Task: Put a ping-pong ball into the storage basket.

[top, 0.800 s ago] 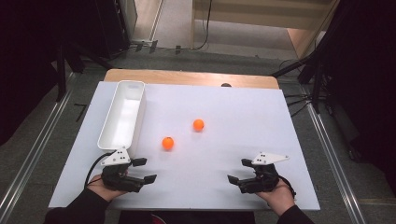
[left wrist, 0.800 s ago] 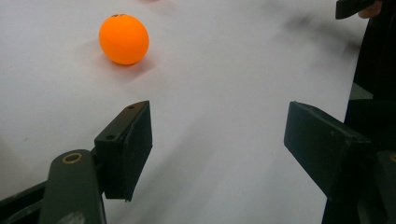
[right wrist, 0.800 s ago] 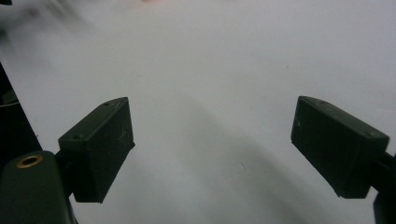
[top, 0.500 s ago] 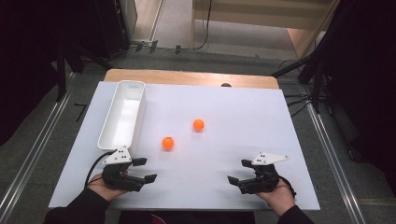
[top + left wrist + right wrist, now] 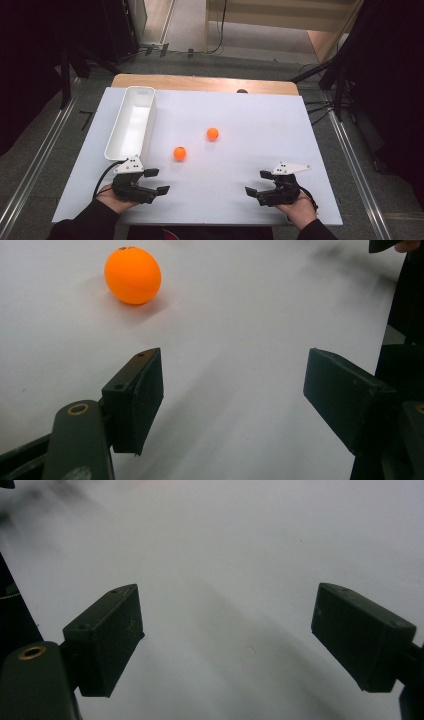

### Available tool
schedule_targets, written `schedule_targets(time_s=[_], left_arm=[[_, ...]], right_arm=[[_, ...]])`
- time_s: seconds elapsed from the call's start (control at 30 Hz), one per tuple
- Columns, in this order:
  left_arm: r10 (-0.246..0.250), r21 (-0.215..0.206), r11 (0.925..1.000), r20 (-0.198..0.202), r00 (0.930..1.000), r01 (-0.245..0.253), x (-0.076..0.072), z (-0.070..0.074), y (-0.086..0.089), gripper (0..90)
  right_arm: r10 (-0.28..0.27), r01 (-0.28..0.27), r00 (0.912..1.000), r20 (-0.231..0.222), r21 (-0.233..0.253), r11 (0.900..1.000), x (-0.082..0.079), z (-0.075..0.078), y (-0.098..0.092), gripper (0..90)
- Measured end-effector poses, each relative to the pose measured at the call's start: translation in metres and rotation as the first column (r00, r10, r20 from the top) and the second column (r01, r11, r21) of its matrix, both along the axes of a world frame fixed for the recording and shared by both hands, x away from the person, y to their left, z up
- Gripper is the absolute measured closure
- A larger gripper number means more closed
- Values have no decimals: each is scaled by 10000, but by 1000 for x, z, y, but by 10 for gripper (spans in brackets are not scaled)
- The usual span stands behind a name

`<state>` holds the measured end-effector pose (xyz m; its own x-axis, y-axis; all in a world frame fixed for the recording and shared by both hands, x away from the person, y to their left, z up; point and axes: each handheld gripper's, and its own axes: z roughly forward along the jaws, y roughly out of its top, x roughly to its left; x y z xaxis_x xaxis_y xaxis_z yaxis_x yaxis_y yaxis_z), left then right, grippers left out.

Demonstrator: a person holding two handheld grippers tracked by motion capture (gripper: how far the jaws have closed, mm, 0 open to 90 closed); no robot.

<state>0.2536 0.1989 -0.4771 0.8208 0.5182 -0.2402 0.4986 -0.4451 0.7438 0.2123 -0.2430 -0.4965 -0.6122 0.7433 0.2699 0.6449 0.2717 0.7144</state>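
Two orange balls lie on the white table [image 5: 240, 130]: the nearer ball [image 5: 179, 153] left of centre, the farther ball [image 5: 212, 133] near the middle. A long white tray [image 5: 116, 137] stands along the left side. My left gripper [image 5: 156, 181] rests at the front left, open, jaws empty and pointing right; the nearer ball [image 5: 132, 275] lies ahead and to the left of its jaws. My right gripper [image 5: 258, 182] rests at the front right, open and empty, jaws pointing left over bare table [image 5: 235, 560].
A wooden table edge [image 5: 200, 82] shows behind the white top. Dark stands and cables line the floor on both sides. A small dark spot [image 5: 242, 91] sits at the table's far edge.
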Motion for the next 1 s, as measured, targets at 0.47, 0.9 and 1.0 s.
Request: schedule_targets(time_s=[0.47,0.9,1.0], left_arm=[[-8,-27,10000,-103,9999,8,1,-1,-1,242],[33,-47,10000,-244,9997,-35,0,-2,1,242],[45,-71,10000,-269,9996,-46,1,-2,2,242]], right_arm=[[76,-76,10000,-30,86,9999,0,0,-2,117],[130,-130,9999,5,54,9999,-3,3,2,117],[70,-71,10000,41,37,10000,-1,2,1,117]])
